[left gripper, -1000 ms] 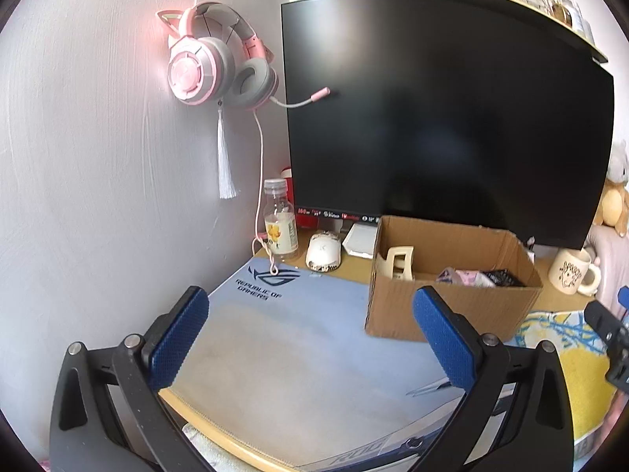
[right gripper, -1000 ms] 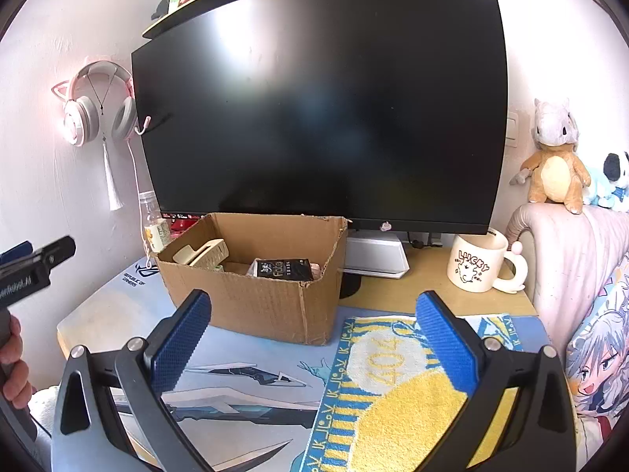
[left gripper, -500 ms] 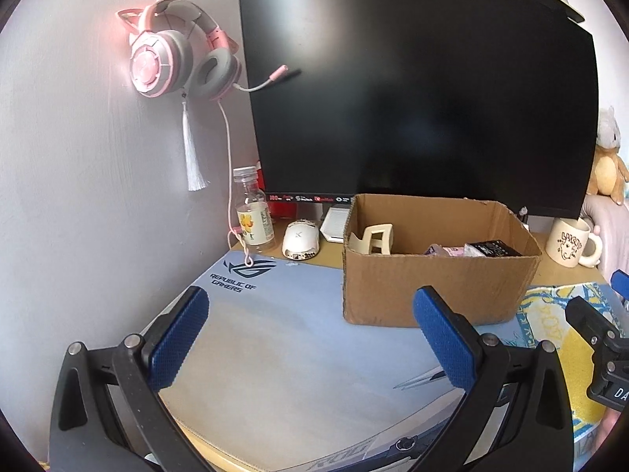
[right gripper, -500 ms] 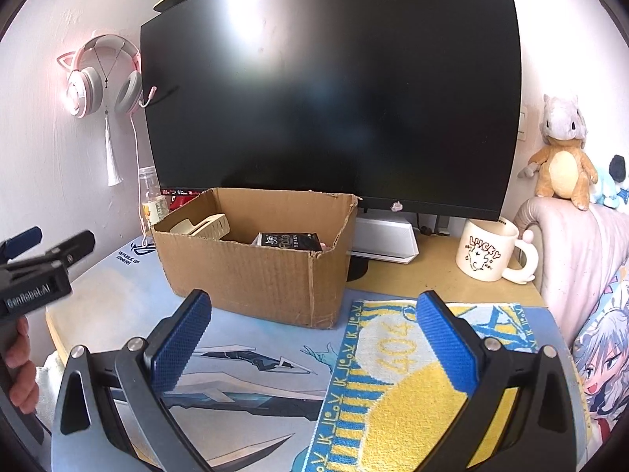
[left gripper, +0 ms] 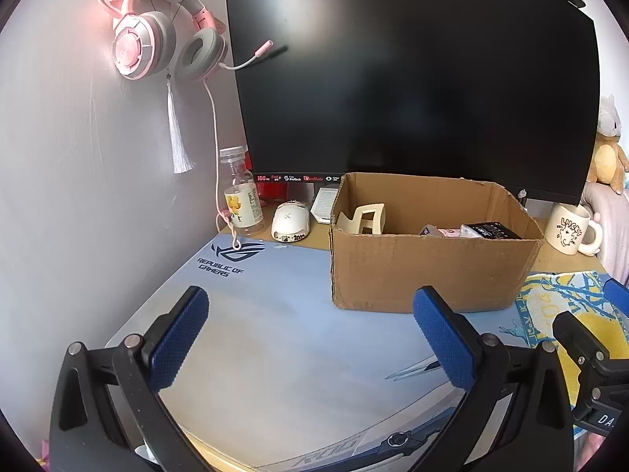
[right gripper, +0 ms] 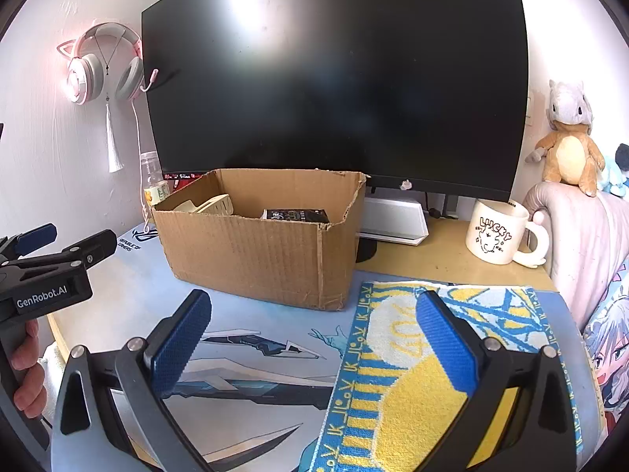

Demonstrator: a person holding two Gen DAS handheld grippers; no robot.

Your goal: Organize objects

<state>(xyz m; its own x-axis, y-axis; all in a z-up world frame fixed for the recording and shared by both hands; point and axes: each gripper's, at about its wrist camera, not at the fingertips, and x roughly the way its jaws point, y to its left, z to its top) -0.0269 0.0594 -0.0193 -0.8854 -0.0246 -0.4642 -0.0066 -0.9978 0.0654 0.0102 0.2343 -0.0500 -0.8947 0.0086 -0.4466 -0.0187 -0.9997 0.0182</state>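
An open cardboard box (left gripper: 428, 271) (right gripper: 259, 259) stands on the blue desk mat in front of the monitor. Inside it lie a cream plastic holder (left gripper: 367, 218) (right gripper: 214, 204), a black packet (left gripper: 493, 231) (right gripper: 295, 214) and a pink item (left gripper: 448, 232). My left gripper (left gripper: 310, 326) is open and empty, hovering over the mat left of the box. My right gripper (right gripper: 314, 330) is open and empty over the mat and the yellow-blue towel (right gripper: 436, 358). A white mouse (left gripper: 290, 226) and a small bottle (left gripper: 241, 200) sit behind the mat at the left.
A large black monitor (right gripper: 334, 78) fills the back. A white "Lucky" mug (right gripper: 497, 232) (left gripper: 568, 228) stands at the right on the wooden desk. Pink cat-ear headphones (left gripper: 161, 39) hang on the left wall. A plush toy (right gripper: 570, 145) sits on a pink chair back.
Both grippers have drawn back and lowered slightly, so the box and monitor sit more centrally in view. Both stay open and empty. Nothing on the desk has moved.
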